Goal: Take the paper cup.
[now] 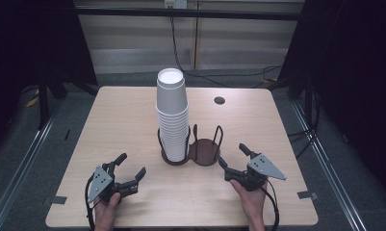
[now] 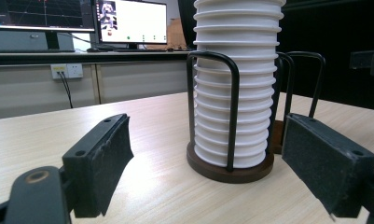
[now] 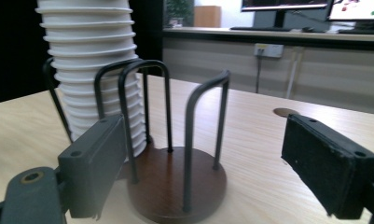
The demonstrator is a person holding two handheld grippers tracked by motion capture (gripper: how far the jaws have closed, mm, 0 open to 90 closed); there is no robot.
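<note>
A tall stack of white paper cups [image 1: 171, 115] stands in the left ring of a dark two-ring wire holder [image 1: 206, 153] at the table's middle; the right ring has no cups in it. My left gripper [image 1: 132, 164] rests near the front left, open, nothing between its jaws, pointing toward the stack [image 2: 236, 93]. My right gripper [image 1: 232, 154] sits front right, open, close to the holder's bare ring [image 3: 175, 186]. In the left gripper view my own gripper [image 2: 208, 140] frames the holder's base. In the right gripper view the stack [image 3: 96, 70] rises behind the wire loops.
A round cable hole [image 1: 219, 100] lies in the wooden table [image 1: 123, 110] behind the holder. Black cables trail on the floor beyond the far edge. Monitors [image 2: 128, 21] stand on a desk in the background.
</note>
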